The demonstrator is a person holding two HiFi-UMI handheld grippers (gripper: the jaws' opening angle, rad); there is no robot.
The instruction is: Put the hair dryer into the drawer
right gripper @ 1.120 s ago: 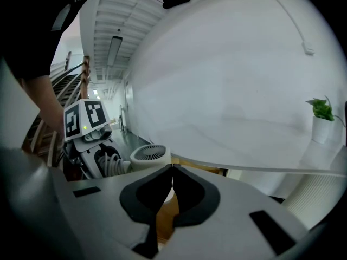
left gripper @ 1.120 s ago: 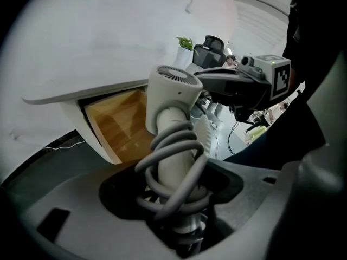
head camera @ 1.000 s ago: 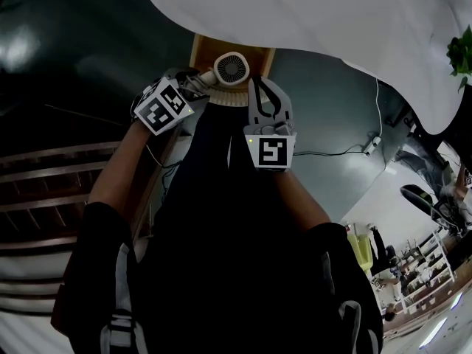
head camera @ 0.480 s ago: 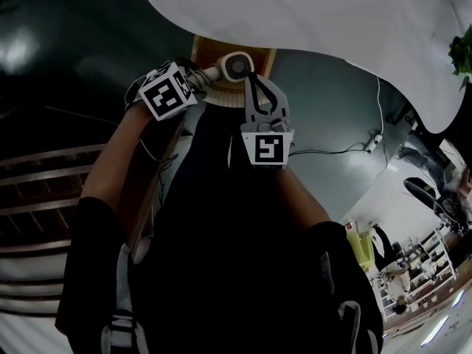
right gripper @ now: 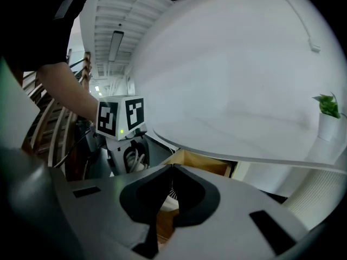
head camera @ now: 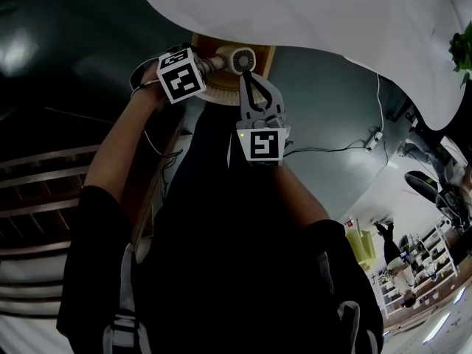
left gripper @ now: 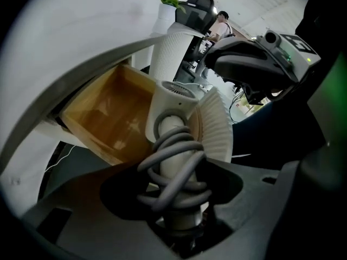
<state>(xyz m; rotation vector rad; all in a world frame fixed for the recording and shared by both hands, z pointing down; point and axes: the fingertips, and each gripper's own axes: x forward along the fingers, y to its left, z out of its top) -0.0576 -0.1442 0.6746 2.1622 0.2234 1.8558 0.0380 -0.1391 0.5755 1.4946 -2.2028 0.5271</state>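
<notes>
At the left of the head view, the left gripper [head camera: 209,66] points steeply down over the open wooden drawer [head camera: 261,54] that juts from under the white tabletop [head camera: 332,21]. Its jaws are pinching the handle of the hair dryer [left gripper: 172,103], and they have just drawn a little tighter on it. The grey cord [left gripper: 174,169] is wound in loops round that handle, right where the jaws clamp. That probably keeps the cord from trailing or catching on the drawer's edge as the dryer goes in. The dryer is held by the handle, with its round ribbed head forward and hanging above the drawer's cavity. It does not appear to rest on the drawer bottom, so I judge the lowering under way and the release yet to come. Just right of the dryer, the right gripper [head camera: 247,77] has its jaws pressed together with nothing between them. Its own view looks past the closed tips toward the drawer's front corner. It seems parked there to stay clear of the descent while being close enough to push the drawer shut afterwards. At the far right, a small green plant [head camera: 462,50] stands on the tabletop, well away from the work.
</notes>
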